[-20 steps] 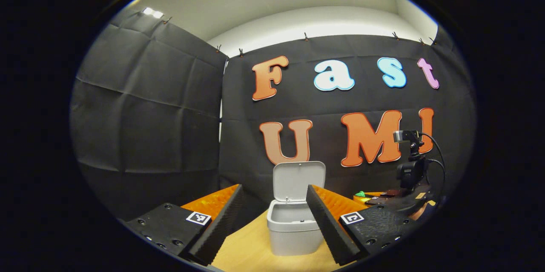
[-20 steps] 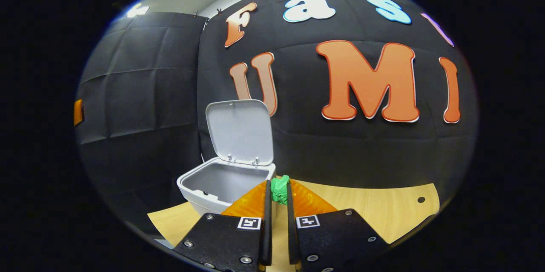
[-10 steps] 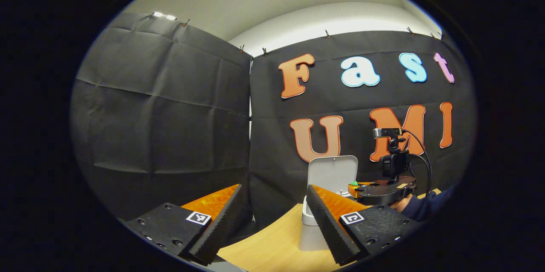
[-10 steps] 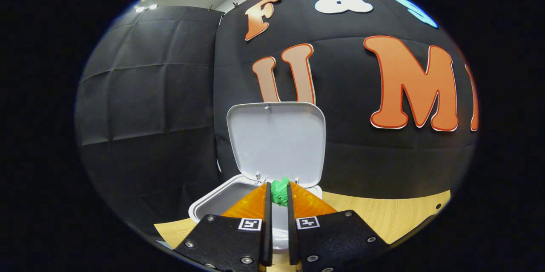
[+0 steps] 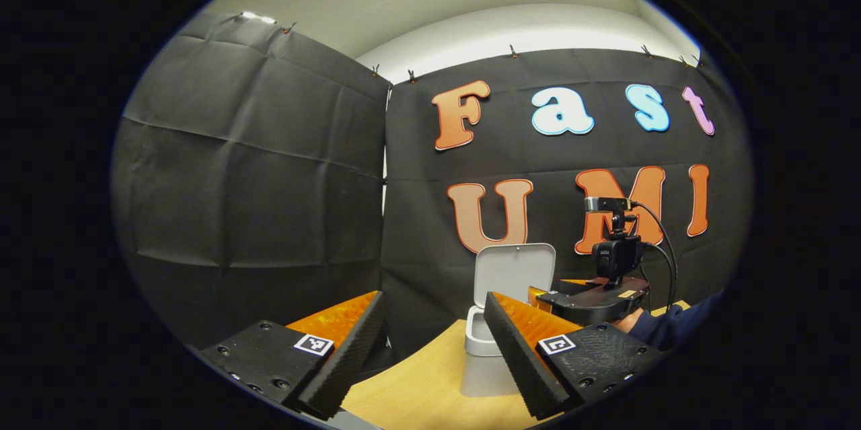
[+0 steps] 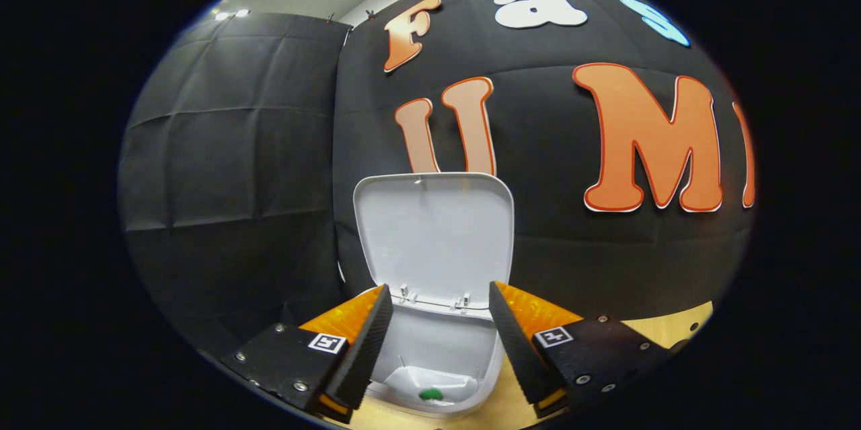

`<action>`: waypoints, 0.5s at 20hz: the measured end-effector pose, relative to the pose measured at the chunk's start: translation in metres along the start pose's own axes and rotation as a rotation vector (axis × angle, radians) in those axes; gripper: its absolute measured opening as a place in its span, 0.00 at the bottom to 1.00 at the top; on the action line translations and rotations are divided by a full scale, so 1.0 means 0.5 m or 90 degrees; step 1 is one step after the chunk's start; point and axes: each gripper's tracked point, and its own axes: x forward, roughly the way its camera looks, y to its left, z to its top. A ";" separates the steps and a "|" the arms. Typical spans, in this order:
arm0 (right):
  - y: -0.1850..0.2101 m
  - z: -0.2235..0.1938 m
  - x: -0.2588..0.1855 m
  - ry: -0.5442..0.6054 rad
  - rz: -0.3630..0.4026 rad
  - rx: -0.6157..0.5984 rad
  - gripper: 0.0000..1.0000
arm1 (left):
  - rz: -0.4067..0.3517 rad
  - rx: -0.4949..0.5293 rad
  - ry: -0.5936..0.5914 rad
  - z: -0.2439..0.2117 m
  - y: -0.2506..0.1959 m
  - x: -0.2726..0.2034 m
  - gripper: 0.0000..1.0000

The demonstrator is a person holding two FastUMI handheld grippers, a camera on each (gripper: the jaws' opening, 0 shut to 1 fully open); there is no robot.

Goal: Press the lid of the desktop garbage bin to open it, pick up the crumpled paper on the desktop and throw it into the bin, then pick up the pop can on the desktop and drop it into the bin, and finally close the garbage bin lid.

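The grey desktop bin (image 6: 440, 356) stands right under my right gripper (image 6: 438, 290), its lid (image 6: 434, 241) raised upright against the black wall. A green crumpled paper (image 6: 430, 393) lies at the bottom of the bin. My right gripper is open, with nothing between its fingers. In the left gripper view the same bin (image 5: 481, 366) stands on the wooden table (image 5: 417, 389) with its lid (image 5: 514, 272) up, and my right gripper (image 5: 548, 295) hovers over its opening. My left gripper (image 5: 433, 299) is open and empty, to the left of the bin and short of it.
A dark sleeve (image 5: 672, 326) holds the right gripper at the right edge of the left gripper view. Black cloth walls close in the back and left. Wooden table surface (image 6: 679, 326) stretches to the right of the bin.
My right gripper has opened and the green paper has dropped from its fingers into the bin. The left gripper stays open, its view shifted slightly.
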 end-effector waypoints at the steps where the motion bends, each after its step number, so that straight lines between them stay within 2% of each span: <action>1: -0.012 -0.001 -0.012 0.000 -0.007 0.002 0.91 | -0.013 -0.002 0.003 -0.007 -0.017 0.007 0.99; 2: -0.026 -0.001 -0.031 0.000 -0.016 0.006 0.92 | -0.030 -0.006 0.002 -0.008 -0.036 0.011 0.94; 3: -0.041 0.004 -0.056 -0.008 -0.024 0.011 0.93 | -0.046 -0.007 0.000 -0.009 -0.056 0.012 0.99; 4: -0.057 0.011 -0.082 -0.018 -0.034 0.010 0.93 | -0.059 -0.007 -0.002 -0.011 -0.075 0.019 0.95; 6: -0.094 0.029 -0.126 -0.035 -0.059 -0.004 0.93 | -0.092 -0.011 0.000 -0.020 -0.114 0.025 0.95; 7: -0.110 0.034 -0.148 -0.040 -0.068 -0.008 0.93 | -0.122 -0.011 0.006 -0.031 -0.141 0.026 0.99; 8: -0.125 0.039 -0.172 -0.041 -0.077 -0.012 1.00 | -0.141 -0.007 0.004 -0.035 -0.164 0.028 0.96; 9: -0.144 0.042 -0.195 -0.043 -0.089 -0.015 1.00 | -0.152 -0.002 0.001 -0.035 -0.184 0.030 1.00; 10: -0.163 0.047 -0.220 -0.045 -0.103 -0.018 0.93 | -0.166 -0.002 -0.002 -0.038 -0.202 0.037 0.99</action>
